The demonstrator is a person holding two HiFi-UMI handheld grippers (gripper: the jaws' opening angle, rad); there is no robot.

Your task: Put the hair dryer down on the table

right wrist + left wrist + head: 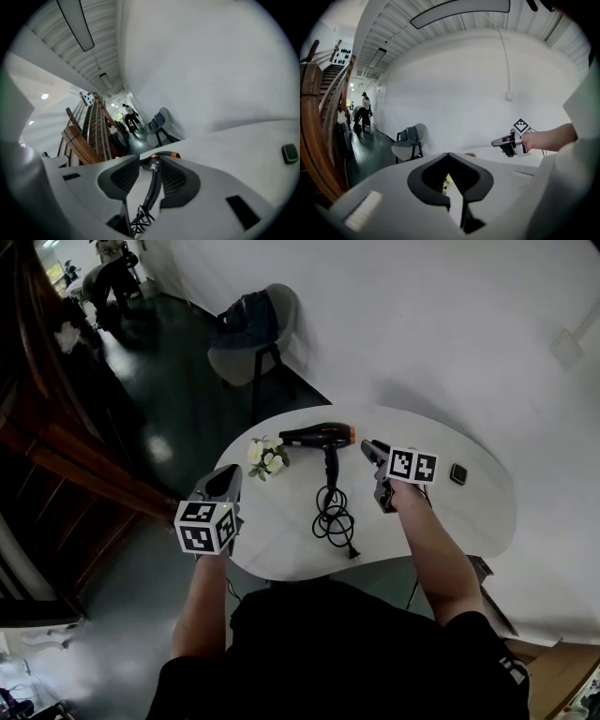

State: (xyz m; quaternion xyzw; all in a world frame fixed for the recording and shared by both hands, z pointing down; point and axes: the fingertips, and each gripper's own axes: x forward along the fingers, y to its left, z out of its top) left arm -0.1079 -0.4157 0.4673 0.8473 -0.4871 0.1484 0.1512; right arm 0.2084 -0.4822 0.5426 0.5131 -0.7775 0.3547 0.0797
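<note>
The black hair dryer (319,436) with an orange ring lies on its side on the white round table (450,512). Its cord (333,518) is coiled towards the near edge. My right gripper (367,446) hovers just right of the dryer's back end, apart from it, jaws open and empty. In the right gripper view the dryer's handle (152,187) shows through the gap of that gripper (151,161), farther off. My left gripper (228,474) is over the table's left edge, shut, with nothing in it. The left gripper view looks past its own tips (448,157) to the right gripper (508,142).
A small bunch of white and yellow flowers (265,457) lies left of the dryer. A small black object (457,473) sits on the table's right side. A grey chair (248,334) with a bag stands beyond the table by the white wall. Wooden stairs rise at the left.
</note>
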